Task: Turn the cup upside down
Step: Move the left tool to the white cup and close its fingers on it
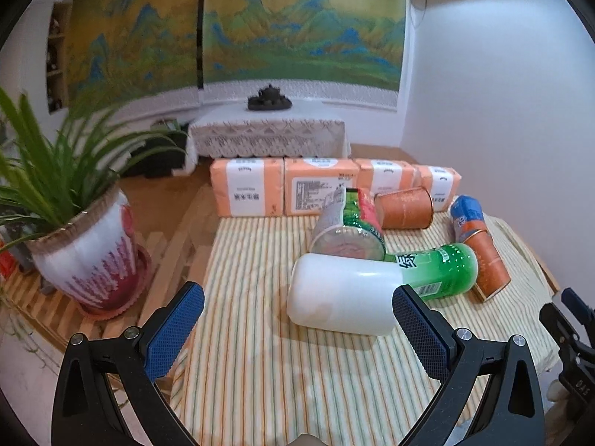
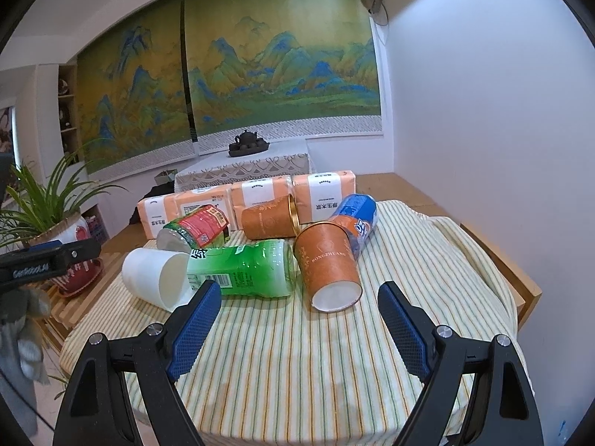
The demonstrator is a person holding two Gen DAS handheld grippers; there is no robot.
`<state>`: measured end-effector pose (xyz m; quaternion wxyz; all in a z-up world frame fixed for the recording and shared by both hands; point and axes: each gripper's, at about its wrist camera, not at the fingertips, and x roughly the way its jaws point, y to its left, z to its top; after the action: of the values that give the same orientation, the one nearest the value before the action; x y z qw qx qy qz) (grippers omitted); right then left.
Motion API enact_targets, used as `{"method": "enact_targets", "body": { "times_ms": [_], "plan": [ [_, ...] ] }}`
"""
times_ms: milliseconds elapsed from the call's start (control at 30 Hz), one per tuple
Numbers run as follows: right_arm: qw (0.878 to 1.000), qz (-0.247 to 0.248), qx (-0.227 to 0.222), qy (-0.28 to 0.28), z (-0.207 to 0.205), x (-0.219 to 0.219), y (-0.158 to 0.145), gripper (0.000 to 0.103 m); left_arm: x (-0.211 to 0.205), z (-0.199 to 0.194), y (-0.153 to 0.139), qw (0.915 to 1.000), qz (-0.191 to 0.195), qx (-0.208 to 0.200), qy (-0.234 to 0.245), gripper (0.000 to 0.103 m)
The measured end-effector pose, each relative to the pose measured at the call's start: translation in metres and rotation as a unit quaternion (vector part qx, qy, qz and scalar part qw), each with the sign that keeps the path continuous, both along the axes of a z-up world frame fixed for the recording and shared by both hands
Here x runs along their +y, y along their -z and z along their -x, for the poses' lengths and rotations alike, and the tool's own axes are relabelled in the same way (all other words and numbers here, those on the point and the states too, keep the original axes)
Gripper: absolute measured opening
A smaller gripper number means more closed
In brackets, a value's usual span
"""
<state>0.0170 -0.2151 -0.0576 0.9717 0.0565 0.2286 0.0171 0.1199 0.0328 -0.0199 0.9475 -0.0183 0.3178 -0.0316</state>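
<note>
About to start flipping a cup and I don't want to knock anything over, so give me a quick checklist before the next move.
1. Left claw open: ok, nothing held.
2. Right claw open: ok, nothing held.
3. White cup lined up with left claw: ok, lying on its side just ahead.
4. White cup clear of neighbours: not ok, green bottle lies against its open end.
5. Orange cup clear for right claw: not ok, a blue can leans at its top.
6. Striped cloth flat where a cup would stand: ok.
</note>
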Motion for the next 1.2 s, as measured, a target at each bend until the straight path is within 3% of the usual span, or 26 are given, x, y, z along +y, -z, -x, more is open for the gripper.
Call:
{"method": "enact_targets", "body": {
  "times_ms": [300,467,633,867,1200],
  "plan": [
    [1.0,-0.001,0.009,-0.012,-0.002,-0.001,0.004,0.083,0.014,-0.029,0.009,0.9992,0.014,0.035,0.011,0.103],
    [0.998,0.02,0.01,-0.063,-0.014,0.012,-0.008,0.083,0.023,-0.034,0.013,0.9969,0.047,0.062,0.011,0.103],
    [0.985,0.061,0.027,-0.158,-0.038,0.041,-0.022,0.083,0.034,-0.027,0.011,0.9969,0.055,0.057,-0.005,0.103],
    [0.946,0.133,0.066,-0.289,-0.08,0.09,-0.032,0.083,0.052,0.001,0.02,0.9962,0.057,0.065,-0.015,0.103],
    [0.862,0.236,0.141,-0.426,-0.132,0.167,-0.021,0.083,0.069,0.039,0.028,0.9953,0.067,0.067,-0.021,0.103]
  ]
}}
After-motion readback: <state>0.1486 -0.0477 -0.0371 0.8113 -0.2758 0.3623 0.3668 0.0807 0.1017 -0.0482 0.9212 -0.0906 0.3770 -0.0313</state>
